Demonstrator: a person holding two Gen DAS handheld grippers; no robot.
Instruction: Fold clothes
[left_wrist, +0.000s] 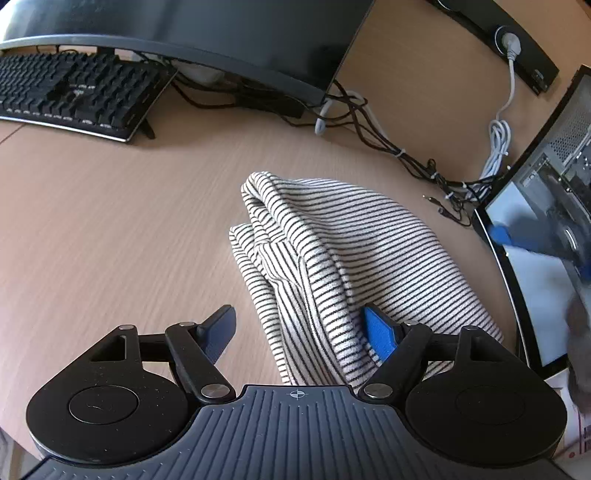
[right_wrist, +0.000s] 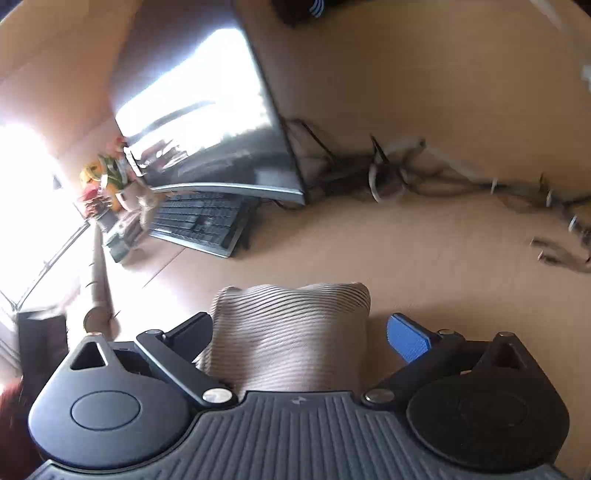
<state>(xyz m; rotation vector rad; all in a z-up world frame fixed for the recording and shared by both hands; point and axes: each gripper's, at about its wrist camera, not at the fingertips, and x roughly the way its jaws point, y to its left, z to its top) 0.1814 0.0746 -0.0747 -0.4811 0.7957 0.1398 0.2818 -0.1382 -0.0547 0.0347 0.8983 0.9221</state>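
Observation:
A cream garment with thin black stripes (left_wrist: 332, 258) lies bunched on the wooden desk (left_wrist: 110, 221), right of centre in the left wrist view. My left gripper (left_wrist: 301, 328) is open; its right blue pad (left_wrist: 378, 330) touches the cloth's edge and its left pad (left_wrist: 221, 328) is over bare desk. In the blurred right wrist view the same striped garment (right_wrist: 291, 332) fills the gap between the fingers of my right gripper (right_wrist: 303, 332), which is open. Its blue right pad (right_wrist: 408, 338) stands clear of the cloth; the dark left finger (right_wrist: 192, 332) is against it.
A black keyboard (left_wrist: 74, 92) and a monitor (left_wrist: 221, 37) stand at the back left. A tangle of cables (left_wrist: 406, 155) runs along the back. A computer case (left_wrist: 546, 240) stands at the right edge. The right wrist view shows the monitor (right_wrist: 207, 129), keyboard (right_wrist: 203, 221) and cables (right_wrist: 406, 173).

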